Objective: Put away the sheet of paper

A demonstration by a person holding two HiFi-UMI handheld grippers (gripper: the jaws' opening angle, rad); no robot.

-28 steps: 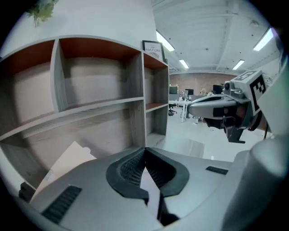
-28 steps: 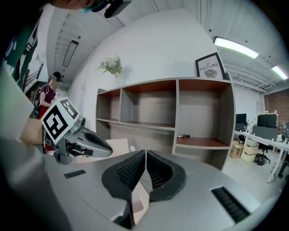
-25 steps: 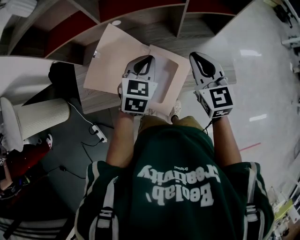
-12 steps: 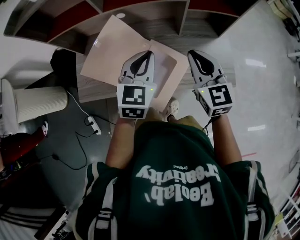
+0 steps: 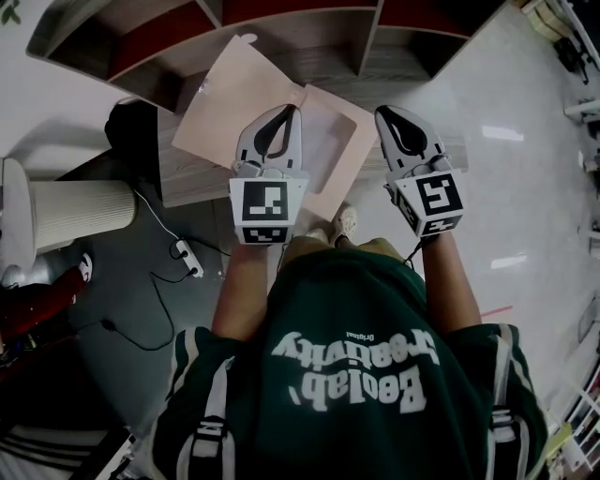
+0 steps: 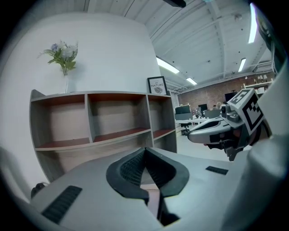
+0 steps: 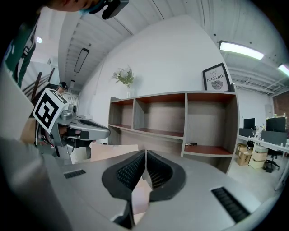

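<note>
A pale pink sheet of paper [image 5: 220, 108] hangs over the low wooden ledge [image 5: 192, 187] in front of the shelf unit [image 5: 281, 19]. It bends into two panels along a ridge. My left gripper [image 5: 286, 112] lies along that ridge with its jaws shut on it, and pink paper shows under the closed pads [image 6: 153, 200]. My right gripper [image 5: 396, 112] is level with it, just off the sheet's right corner [image 5: 370, 127], jaws shut. From the right gripper view the paper [image 7: 113, 151] spreads out under the left gripper [image 7: 106, 131].
The shelf unit [image 6: 90, 122] has open compartments straight ahead, with a vase of flowers [image 6: 63, 56] and a framed print [image 6: 157, 85] on top. A white ribbed cylinder [image 5: 80, 216] and a power strip with cables [image 5: 187, 258] are on the dark floor to the left. Pale floor [image 5: 525, 169] lies to the right.
Both grippers and the sheet have edged a little toward the shelf. The jaws stay shut.
</note>
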